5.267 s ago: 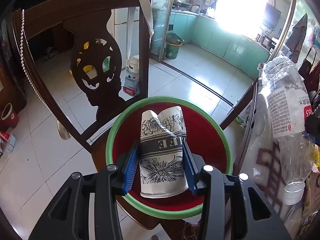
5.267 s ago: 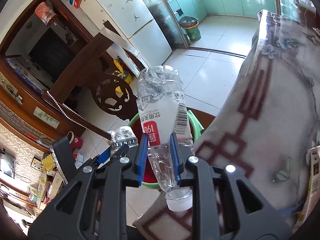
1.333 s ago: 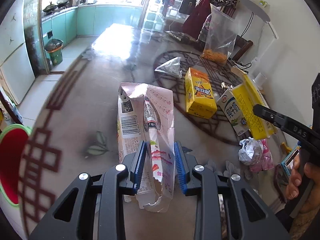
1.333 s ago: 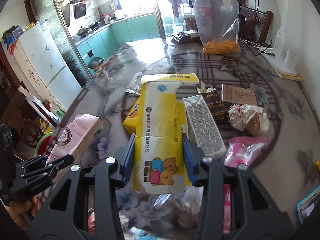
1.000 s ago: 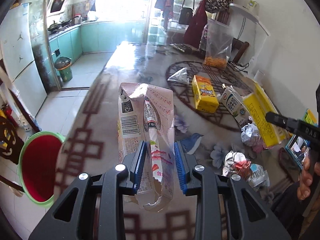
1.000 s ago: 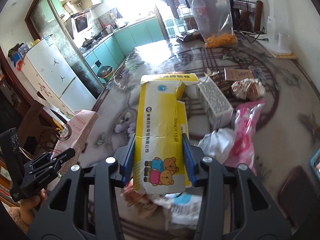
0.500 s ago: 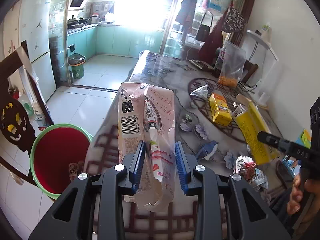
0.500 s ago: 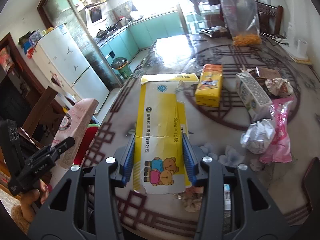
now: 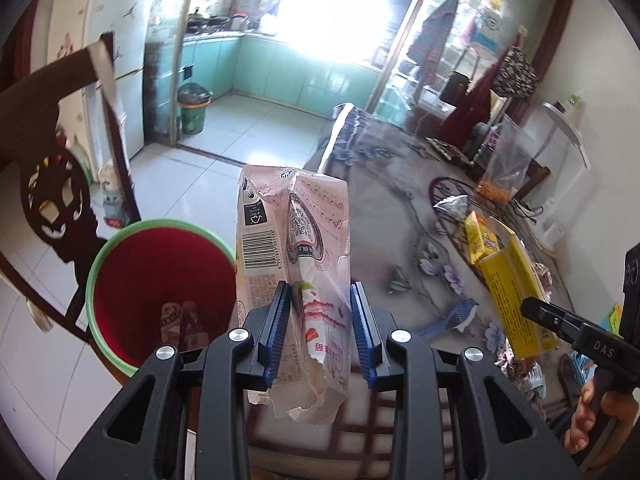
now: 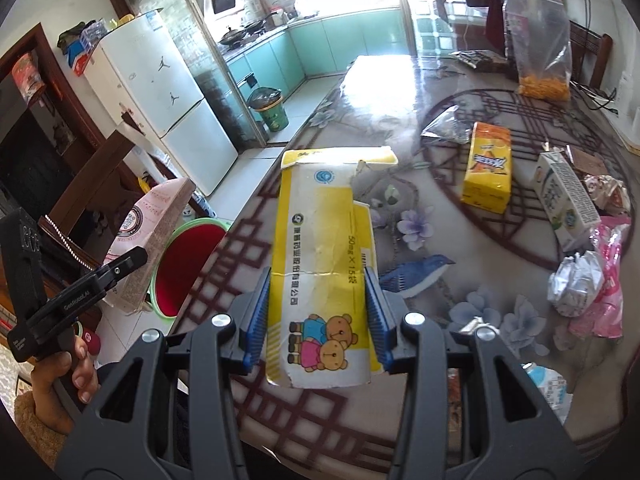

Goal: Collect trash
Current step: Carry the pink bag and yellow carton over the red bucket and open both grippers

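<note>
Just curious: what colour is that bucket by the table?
Red inside with a green rim, clearest in the left wrist view.

The worktop (image 10: 400, 92), covered in a glossy floral cloth with dark red lattice lines, is carrying an orange carton (image 10: 486, 168), a white and green milk carton (image 10: 564, 200) and a clear bag of orange snacks (image 10: 540, 40). Crumpled foil (image 10: 576, 282) and a pink wrapper (image 10: 608, 276) are lying together near its right edge, and a silver packet (image 10: 448, 126) is sitting just beside the orange carton.
</note>
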A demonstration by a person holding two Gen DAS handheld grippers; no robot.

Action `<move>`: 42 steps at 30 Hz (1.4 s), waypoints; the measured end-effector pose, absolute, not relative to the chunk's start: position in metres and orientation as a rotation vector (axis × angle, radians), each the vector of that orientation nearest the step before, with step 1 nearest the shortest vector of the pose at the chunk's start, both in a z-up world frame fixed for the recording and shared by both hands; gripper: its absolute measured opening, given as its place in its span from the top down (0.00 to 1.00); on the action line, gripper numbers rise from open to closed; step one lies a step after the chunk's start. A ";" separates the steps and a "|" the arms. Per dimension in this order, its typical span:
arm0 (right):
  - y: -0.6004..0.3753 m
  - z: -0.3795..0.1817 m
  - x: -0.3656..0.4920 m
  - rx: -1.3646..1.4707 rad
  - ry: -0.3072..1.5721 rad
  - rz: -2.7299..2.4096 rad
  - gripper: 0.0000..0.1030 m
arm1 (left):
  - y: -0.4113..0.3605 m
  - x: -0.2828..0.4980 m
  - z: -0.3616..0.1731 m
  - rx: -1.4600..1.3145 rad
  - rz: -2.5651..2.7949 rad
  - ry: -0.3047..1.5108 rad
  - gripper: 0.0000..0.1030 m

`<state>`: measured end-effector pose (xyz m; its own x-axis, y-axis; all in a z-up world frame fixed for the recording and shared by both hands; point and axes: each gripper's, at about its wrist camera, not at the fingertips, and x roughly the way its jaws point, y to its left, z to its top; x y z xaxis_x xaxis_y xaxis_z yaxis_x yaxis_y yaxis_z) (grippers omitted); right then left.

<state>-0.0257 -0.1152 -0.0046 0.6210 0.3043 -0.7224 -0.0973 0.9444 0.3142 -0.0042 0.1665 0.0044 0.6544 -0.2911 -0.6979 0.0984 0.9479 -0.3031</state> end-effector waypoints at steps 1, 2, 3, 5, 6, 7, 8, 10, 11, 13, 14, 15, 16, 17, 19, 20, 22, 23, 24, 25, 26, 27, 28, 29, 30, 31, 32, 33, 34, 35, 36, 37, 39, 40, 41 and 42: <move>-0.113 -0.006 -0.025 0.252 0.876 0.239 0.59 | 0.173 -0.002 0.000 -0.269 -0.214 0.837 0.72; -0.107 -0.007 -0.024 0.246 0.882 0.248 0.59 | 0.178 0.000 -0.005 -0.289 -0.206 0.841 0.72; -0.103 -0.008 -0.022 0.241 0.886 0.254 0.59 | 0.181 0.002 -0.009 -0.302 -0.197 0.844 0.72; -0.095 -0.011 -0.017 0.231 0.898 0.269 0.59 | 0.187 0.008 -0.015 -0.327 -0.184 0.844 0.72; -0.091 -0.012 -0.015 0.226 0.903 0.277 0.59 | 0.190 0.011 -0.017 -0.331 -0.181 0.841 0.72; -0.086 -0.012 -0.013 0.218 0.907 0.285 0.59 | 0.192 0.014 -0.018 -0.324 -0.174 0.835 0.72; -0.081 -0.012 -0.012 0.211 0.908 0.290 0.59 | 0.194 0.018 -0.020 -0.315 -0.165 0.830 0.72; -0.072 -0.011 -0.009 0.187 0.908 0.303 0.59 | 0.199 0.023 -0.022 -0.319 -0.152 0.820 0.72; -0.068 -0.011 -0.007 0.178 0.908 0.309 0.59 | 0.202 0.024 -0.024 -0.326 -0.147 0.820 0.71; -0.060 -0.010 -0.004 0.171 0.908 0.320 0.59 | 0.204 0.027 -0.029 -0.332 -0.132 0.830 0.71; -0.057 -0.010 -0.003 0.170 0.909 0.325 0.59 | 0.205 0.028 -0.030 -0.334 -0.126 0.830 0.71; -0.054 -0.011 -0.001 0.170 0.912 0.331 0.59 | 0.207 0.029 -0.031 -0.338 -0.119 0.828 0.71; -0.051 -0.010 0.001 0.170 0.913 0.338 0.59 | 0.209 0.029 -0.032 -0.344 -0.114 0.828 0.71; -0.048 -0.010 0.002 0.169 0.914 0.342 0.59 | 0.211 0.029 -0.034 -0.352 -0.107 0.830 0.71; -0.043 -0.010 0.004 0.162 0.916 0.353 0.59 | 0.216 0.031 -0.040 -0.364 -0.091 0.843 0.71; -0.040 -0.009 0.005 0.157 0.916 0.357 0.59 | 0.217 0.032 -0.043 -0.361 -0.081 0.851 0.71; -0.035 -0.009 0.008 0.146 0.920 0.362 0.59 | 0.220 0.032 -0.047 -0.349 -0.063 0.859 0.71; -0.033 -0.010 0.009 0.143 0.922 0.364 0.59 | 0.222 0.032 -0.048 -0.344 -0.054 0.860 0.71; -0.031 -0.011 0.011 0.141 0.926 0.368 0.59 | 0.225 0.032 -0.050 -0.345 -0.046 0.863 0.71; -0.029 -0.011 0.013 0.142 0.930 0.371 0.59 | 0.227 0.032 -0.052 -0.350 -0.040 0.866 0.71; -0.026 -0.013 0.015 0.142 0.935 0.377 0.59 | 0.230 0.031 -0.054 -0.356 -0.034 0.871 0.71; -0.023 -0.014 0.017 0.140 0.939 0.381 0.59 | 0.233 0.032 -0.057 -0.366 -0.026 0.880 0.71; -0.020 -0.016 0.019 0.138 0.944 0.386 0.59 | 0.236 0.033 -0.059 -0.374 -0.022 0.886 0.71; -0.017 -0.017 0.022 0.137 0.948 0.390 0.59 | 0.238 0.034 -0.062 -0.383 -0.018 0.893 0.71; -0.014 -0.019 0.024 0.137 0.953 0.396 0.59 | 0.241 0.035 -0.065 -0.389 -0.015 0.898 0.71; -0.011 -0.022 0.027 0.139 0.958 0.403 0.59 | 0.243 0.037 -0.068 -0.394 -0.011 0.905 0.71; -0.009 -0.023 0.028 0.141 0.962 0.406 0.59 | 0.244 0.038 -0.071 -0.398 -0.005 0.912 0.71; -0.006 -0.026 0.031 0.148 0.971 0.413 0.59 | 0.245 0.040 -0.074 -0.403 0.000 0.921 0.71; -0.004 -0.029 0.034 0.156 0.980 0.421 0.59 | 0.247 0.042 -0.077 -0.411 0.006 0.932 0.71; -0.001 -0.030 0.036 0.161 0.987 0.426 0.59 | 0.248 0.042 -0.080 -0.420 0.009 0.940 0.71; 0.002 -0.032 0.039 0.163 0.995 0.433 0.59 | 0.250 0.043 -0.083 -0.432 0.014 0.946 0.71; 0.005 -0.034 0.041 0.160 1.002 0.437 0.59 | 0.252 0.044 -0.085 -0.444 0.017 0.950 0.71; 0.013 -0.038 0.047 0.152 1.015 0.446 0.59 | 0.255 0.045 -0.088 -0.462 0.022 0.954 0.70; 0.016 -0.039 0.049 0.150 1.021 0.450 0.59 | 0.256 0.045 -0.090 -0.469 0.025 0.956 0.68; 0.021 -0.040 0.053 0.152 1.030 0.458 0.59 | 0.257 0.046 -0.091 -0.472 0.033 0.955 0.64; 0.024 -0.042 0.056 0.155 1.037 0.466 0.59 | 0.259 0.045 -0.091 -0.473 0.050 0.951 0.45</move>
